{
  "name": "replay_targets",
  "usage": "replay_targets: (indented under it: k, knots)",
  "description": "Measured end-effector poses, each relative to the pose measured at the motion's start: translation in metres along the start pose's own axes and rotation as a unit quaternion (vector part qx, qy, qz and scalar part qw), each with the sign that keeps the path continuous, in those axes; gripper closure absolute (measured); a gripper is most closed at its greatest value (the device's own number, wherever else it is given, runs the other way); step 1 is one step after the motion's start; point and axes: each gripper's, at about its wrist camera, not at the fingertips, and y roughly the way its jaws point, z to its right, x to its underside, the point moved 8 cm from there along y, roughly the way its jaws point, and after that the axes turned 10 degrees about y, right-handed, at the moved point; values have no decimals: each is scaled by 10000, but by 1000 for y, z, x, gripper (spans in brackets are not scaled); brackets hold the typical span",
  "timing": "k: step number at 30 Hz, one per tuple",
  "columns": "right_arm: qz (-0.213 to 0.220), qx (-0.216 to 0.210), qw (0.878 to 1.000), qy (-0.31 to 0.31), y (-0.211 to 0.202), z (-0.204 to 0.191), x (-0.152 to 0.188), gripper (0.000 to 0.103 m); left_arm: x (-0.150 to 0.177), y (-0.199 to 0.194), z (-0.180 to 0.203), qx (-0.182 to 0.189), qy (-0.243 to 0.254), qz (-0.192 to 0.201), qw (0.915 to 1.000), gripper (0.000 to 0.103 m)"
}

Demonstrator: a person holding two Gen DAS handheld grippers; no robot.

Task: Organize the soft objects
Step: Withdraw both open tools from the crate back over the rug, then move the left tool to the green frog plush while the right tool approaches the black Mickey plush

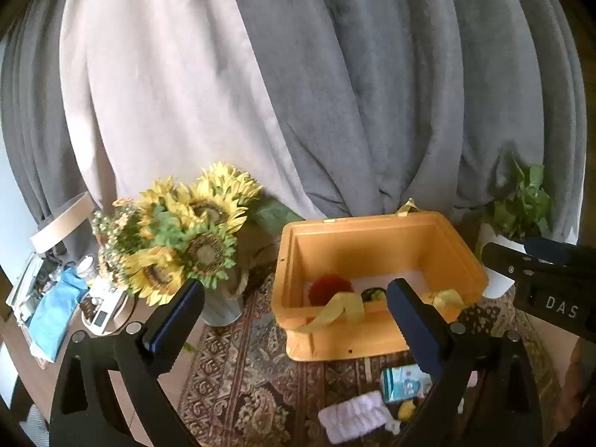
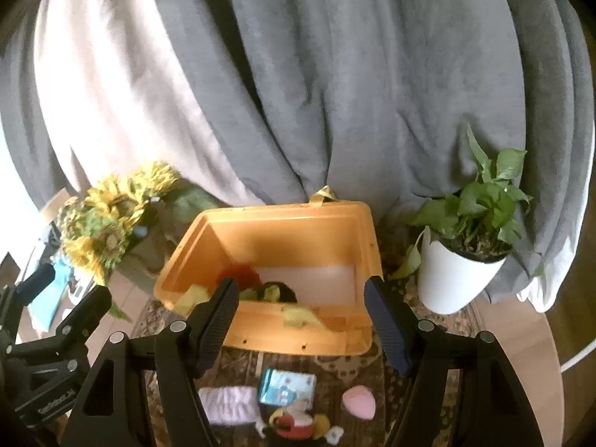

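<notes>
Left tongs [image 1: 294, 311] spread wide, nothing between the pads, held above the patterned rug [image 1: 238, 383] on the worktop. Right tongs [image 2: 301, 320] likewise gaping and empty, aimed at the near wall of the orange bin [image 2: 298, 335].

Orange bin set toward the rear edge of the worktop, against the grey curtain [image 2: 335, 74]. Inside it: a red fuzzy item [image 1: 329, 288] at the left end, a green-and-dark item [image 2: 272, 292] beside it toward the middle. Yellow ribbon [image 1: 342, 309] draped over the near rim.

Still outside the bin, on the rug between its near wall and the front edge of the worktop:
- lilac ruffled cloth [image 2: 229, 404], leftmost
- blue-and-white packet [image 2: 287, 387], just right of the cloth
- pink egg-shaped sponge [image 2: 359, 402], right of the packet, apart from it
- red-yellow plush toy [image 2: 298, 422], nearest the front edge, touching the packet's lower side

Sunflower bouquet [image 1: 186, 238] in a pale vase at the left of the bin. Potted green plant [image 2: 473, 223] in a white pot at the right of it.
</notes>
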Motion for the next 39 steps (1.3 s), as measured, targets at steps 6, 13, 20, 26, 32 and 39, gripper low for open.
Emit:
replay_targets:
  k: [6, 13, 20, 26, 32, 39]
  knots:
    - [10, -24, 10000, -28, -22, -4, 25, 33, 19, -22, -2, 76, 67, 26, 9999, 2]
    - [-134, 142, 9997, 168, -30, 4, 57, 33, 51, -37, 0, 145, 217, 2, 9997, 2]
    - [-292, 299, 9989, 225, -32, 8, 88, 33, 82, -43, 3, 279, 403, -105, 9987, 2]
    - [-605, 384, 9970, 284, -27, 15, 118, 33, 103, -41, 8, 437, 529, -258, 9973, 2]
    - [-995, 462, 9934, 334, -18, 23, 151, 33, 126, -39, 16, 515, 762, -371, 9951, 2]
    - [-1340, 418, 9894, 384, -8, 25, 175, 33, 153, -31, 29, 837, 805, -609, 9914, 2]
